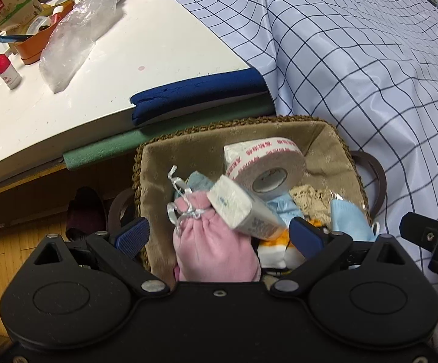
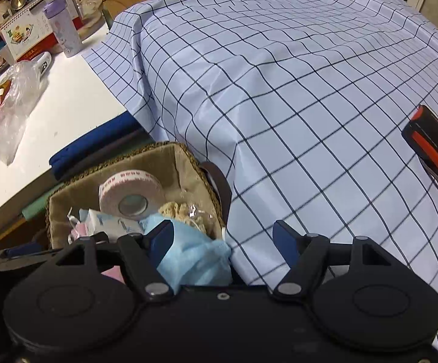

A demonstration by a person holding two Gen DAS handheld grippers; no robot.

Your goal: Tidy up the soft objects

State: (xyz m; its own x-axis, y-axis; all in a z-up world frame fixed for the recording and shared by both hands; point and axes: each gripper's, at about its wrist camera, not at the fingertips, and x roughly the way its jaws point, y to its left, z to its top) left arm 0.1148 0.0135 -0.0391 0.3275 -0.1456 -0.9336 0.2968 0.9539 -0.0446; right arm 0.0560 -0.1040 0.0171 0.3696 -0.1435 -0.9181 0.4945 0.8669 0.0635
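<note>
Both grippers hover with jaws wide over a full woven basket (image 1: 337, 139).

The left gripper (image 1: 219, 233) view alone shows the pink pouch (image 1: 215, 251) below it, a tissue pack (image 1: 243, 208) leaning on a tape roll (image 1: 264, 163); the right gripper (image 2: 223, 239) view alone shows a black-and-orange tool (image 2: 436, 151) on the checked cloth (image 2: 279, 75), with a blue mask (image 2: 194, 257) at the basket's edge.

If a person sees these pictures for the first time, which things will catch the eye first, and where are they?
First comes the woven basket below the white table's edge, crowded with a roll of tape, a pink drawstring pouch and a blue face mask. Next is the large checked cloth, draped to the basket's right. The open left gripper hovers over the pouch.
</note>
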